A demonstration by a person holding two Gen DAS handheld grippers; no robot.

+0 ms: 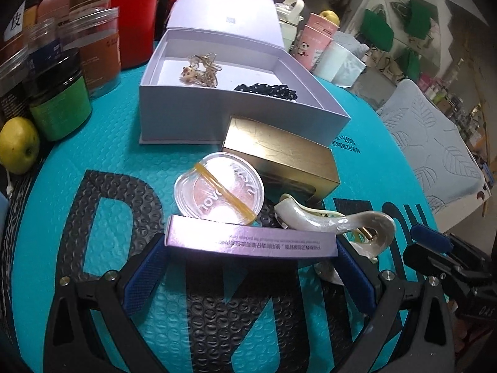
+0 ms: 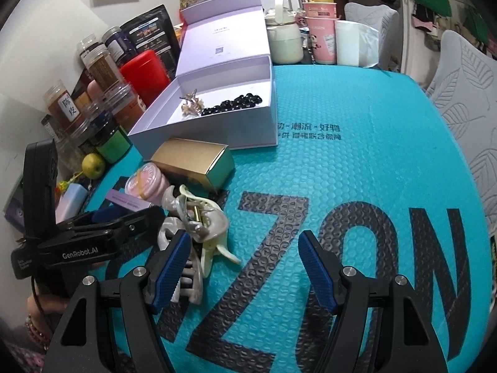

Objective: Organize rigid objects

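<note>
The left gripper (image 1: 251,258) was clamped on a slim purple box (image 1: 251,241), its blue pads pressed to both ends, low over the teal bench (image 2: 372,186). The right gripper (image 2: 245,267) stood released, jaws wide, its left pad just beside the pearly hair claws (image 2: 198,227). Just beyond the purple box lay a round clear case (image 1: 219,191) and a gold box (image 1: 279,155). Farther back, the open white box (image 1: 236,93) held black beads (image 1: 267,90) and gold jewellery (image 1: 200,70).
</note>
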